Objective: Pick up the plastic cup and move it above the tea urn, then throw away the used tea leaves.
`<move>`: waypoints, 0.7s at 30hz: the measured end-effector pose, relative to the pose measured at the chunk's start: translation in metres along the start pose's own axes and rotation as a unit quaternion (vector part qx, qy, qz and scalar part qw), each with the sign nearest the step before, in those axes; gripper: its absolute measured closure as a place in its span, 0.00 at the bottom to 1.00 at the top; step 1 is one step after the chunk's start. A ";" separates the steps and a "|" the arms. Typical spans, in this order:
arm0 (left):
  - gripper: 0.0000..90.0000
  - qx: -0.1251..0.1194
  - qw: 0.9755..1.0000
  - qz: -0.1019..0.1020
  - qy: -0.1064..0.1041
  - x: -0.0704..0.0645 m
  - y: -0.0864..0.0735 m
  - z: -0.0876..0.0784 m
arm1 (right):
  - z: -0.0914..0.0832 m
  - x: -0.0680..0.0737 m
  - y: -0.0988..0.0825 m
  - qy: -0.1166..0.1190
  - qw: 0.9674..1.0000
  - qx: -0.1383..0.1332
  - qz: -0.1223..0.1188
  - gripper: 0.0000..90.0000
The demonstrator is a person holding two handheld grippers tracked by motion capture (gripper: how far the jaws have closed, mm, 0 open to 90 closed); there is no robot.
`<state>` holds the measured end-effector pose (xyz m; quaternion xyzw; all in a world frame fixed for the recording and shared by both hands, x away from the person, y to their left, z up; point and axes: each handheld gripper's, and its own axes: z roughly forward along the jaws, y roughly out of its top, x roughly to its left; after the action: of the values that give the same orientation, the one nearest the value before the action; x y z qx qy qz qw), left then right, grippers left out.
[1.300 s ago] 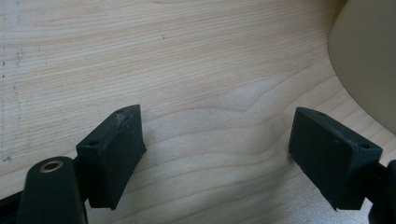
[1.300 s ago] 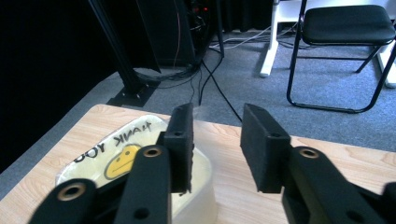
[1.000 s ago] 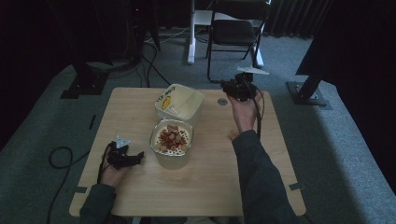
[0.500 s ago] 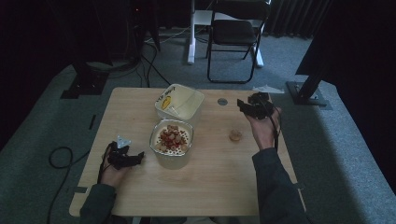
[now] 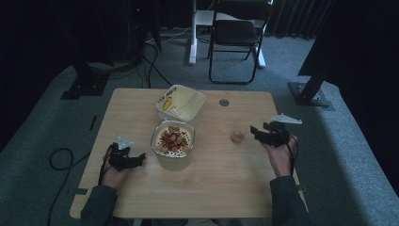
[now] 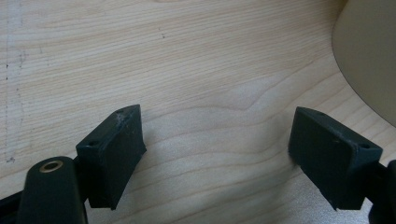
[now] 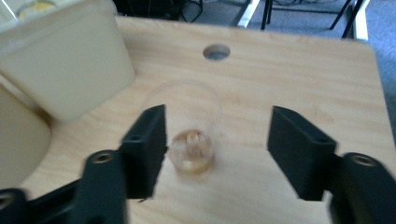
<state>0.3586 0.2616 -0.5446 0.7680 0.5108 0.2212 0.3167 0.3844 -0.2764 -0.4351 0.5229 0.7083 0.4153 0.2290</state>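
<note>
A small clear cup (image 5: 237, 136) with a little brownish content stands on the wooden table (image 5: 226, 188), right of a cream bowl (image 5: 172, 141) filled with red and pale pieces. In the right gripper view the cup (image 7: 194, 140) is just ahead of the open jaws, nearer the left one and touching neither. My right gripper (image 5: 258, 131) hovers open and empty to the cup's right. My left gripper (image 5: 139, 158) rests low at the bowl's left. Its view shows the left gripper (image 6: 217, 135) open over bare wood, with the bowl's wall (image 6: 369, 56) at the upper right.
A cream square container (image 5: 181, 102) with a yellow mark stands tilted behind the bowl, and the container (image 7: 65, 60) is left of the cup. A round hole (image 5: 224, 102) lies in the tabletop behind the cup. A chair (image 5: 235, 33) stands beyond the table.
My right gripper has drawn back from near the container toward the person and to the right. The cup has come into sight from under the arm. The left gripper has stayed put.
</note>
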 end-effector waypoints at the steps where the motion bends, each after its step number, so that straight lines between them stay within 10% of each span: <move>1: 0.21 0.000 1.000 0.000 0.000 0.000 0.000 0.000 | 0.000 0.000 0.000 0.000 1.000 0.000 0.000 0.38; 13: 0.20 0.000 1.000 -0.002 0.002 -0.001 0.000 0.000 | 0.017 0.002 -0.042 0.053 0.998 0.004 -0.023 0.21; 21: 0.20 0.001 1.000 -0.001 0.002 -0.001 0.000 0.000 | 0.056 0.008 -0.041 0.037 0.998 0.021 -0.041 0.19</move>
<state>0.3585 0.2610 -0.5445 0.7673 0.5123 0.2220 0.3153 0.4017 -0.2537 -0.4990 0.4822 0.7458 0.4095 0.2088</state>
